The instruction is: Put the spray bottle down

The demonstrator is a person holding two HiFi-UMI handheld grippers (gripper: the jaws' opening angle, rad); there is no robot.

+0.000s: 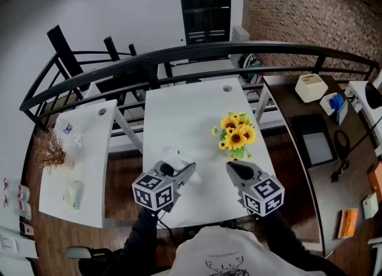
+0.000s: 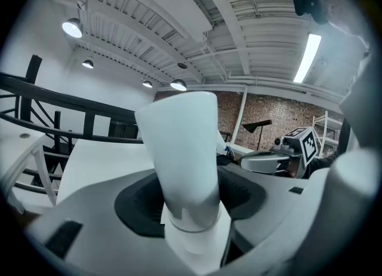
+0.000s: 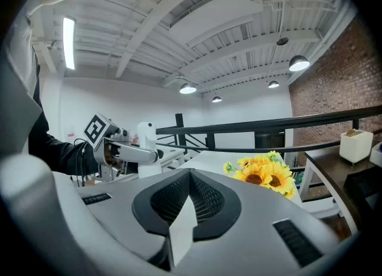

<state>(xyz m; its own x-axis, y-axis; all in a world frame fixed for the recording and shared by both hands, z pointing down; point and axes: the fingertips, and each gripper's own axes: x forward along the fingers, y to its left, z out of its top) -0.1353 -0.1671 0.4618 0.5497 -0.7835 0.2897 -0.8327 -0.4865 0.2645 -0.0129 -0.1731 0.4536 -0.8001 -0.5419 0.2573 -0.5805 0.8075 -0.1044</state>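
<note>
Left gripper view is showing the spray bottle (image 2: 182, 161) being clamped between the dark pads of the left tool (image 1: 181, 172), whose jaws are being held wide by the bottle's white body, which looks like a firm hold as far as can be judged. In the right gripper view the bottle is being seen upright, with its head above the left tool and its base hidden below, so whether it is touching the counter (image 1: 179, 107) cannot be told. The right tool (image 3: 190, 203) is being carried beside the left one with its jaws closed together and nothing between them. Trouble is being risked at the release: if the jaws are opened while the base is hanging clear of the counter, or while the bottle is leaning, it is likely to be dropped and tipped over. The smooth tapering body could also be let slip through the pads. Sunflowers (image 1: 236, 132) are standing just ahead of the right tool — a wide sweep could knock them.
</note>
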